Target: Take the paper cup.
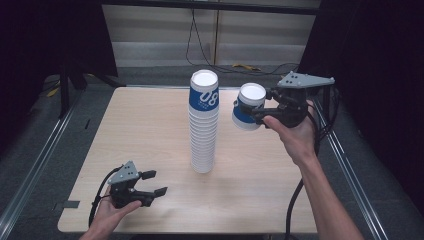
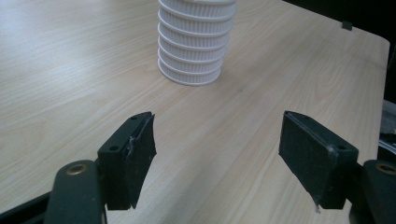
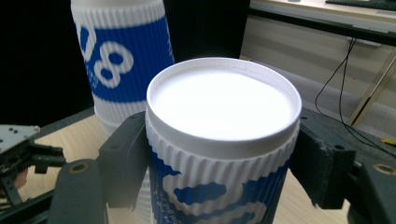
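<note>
At mid-desk (image 1: 150, 130) stands a tall stack (image 1: 204, 125) of ribbed white cups, long axis vertical, top cup w/ blue band, mouth up. Right claw (image 1: 248, 111) is closed on a single cup (image 1: 247, 106) held above the desk just right of the stack, near upright, mouth up, tilted slightly. Left claw (image 1: 155, 183) sits low near the front-left edge, jaws wide, nothing betw. them, pointing toward the stack base.

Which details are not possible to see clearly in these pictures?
- Top of the cup stack: cut off by the left gripper view's upper edge.
- Small print under the "08": too small, high view.
- Held cup bottom: cut off by the right gripper view's lower edge.
</note>
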{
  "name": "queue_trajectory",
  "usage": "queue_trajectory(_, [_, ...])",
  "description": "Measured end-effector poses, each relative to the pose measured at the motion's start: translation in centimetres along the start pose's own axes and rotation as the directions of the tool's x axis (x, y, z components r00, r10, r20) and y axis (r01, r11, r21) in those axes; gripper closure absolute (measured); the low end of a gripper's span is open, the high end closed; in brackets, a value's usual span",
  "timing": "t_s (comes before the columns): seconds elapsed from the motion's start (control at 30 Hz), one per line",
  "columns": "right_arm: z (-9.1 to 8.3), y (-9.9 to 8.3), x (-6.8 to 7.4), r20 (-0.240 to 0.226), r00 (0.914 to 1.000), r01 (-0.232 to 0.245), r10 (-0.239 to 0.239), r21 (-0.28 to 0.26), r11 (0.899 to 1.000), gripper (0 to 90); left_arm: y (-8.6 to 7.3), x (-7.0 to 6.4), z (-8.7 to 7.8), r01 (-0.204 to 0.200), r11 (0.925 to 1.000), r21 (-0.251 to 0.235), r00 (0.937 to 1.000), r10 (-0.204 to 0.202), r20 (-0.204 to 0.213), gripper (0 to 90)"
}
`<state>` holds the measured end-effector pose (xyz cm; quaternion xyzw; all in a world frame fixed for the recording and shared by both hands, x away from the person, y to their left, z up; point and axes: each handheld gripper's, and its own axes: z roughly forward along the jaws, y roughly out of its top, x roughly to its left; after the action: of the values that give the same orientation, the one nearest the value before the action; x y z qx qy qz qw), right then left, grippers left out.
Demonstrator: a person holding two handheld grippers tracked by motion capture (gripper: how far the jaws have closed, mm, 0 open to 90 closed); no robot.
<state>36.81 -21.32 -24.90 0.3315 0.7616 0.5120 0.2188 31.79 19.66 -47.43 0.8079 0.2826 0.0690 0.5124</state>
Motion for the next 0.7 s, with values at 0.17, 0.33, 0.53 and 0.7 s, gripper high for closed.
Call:
queue_trajectory(0.17, [0.4,-1.5,0.7,-0.032,0.9995,-0.002,0.003,0.009,1.000,27.2,0.4,-0.2,0.4,0.015,0.9999,0.003,0.9992,-0.015,0.038,26.5])
queue_trajectory(0.33, [1.2,-3.3,1.5,-0.065,0.9979,0.003,-0.001,0.033,0.999,27.2,1.3,-0.9,1.0,0.001,1.0000,-0.007,0.9974,0.000,0.072,23.8])
queue_trajectory(0.53, [1.7,-5.5,2.4,-0.108,0.9941,-0.001,0.007,0.058,0.998,27.3,2.1,-1.7,1.8,-0.017,0.9998,-0.011,0.9913,0.018,0.131,18.9])
queue_trajectory(0.7, [2.0,-7.3,3.1,-0.141,0.9897,-0.010,0.021,0.073,0.997,27.3,3.0,-2.1,2.1,-0.032,0.9990,-0.032,0.9871,0.037,0.156,17.2])
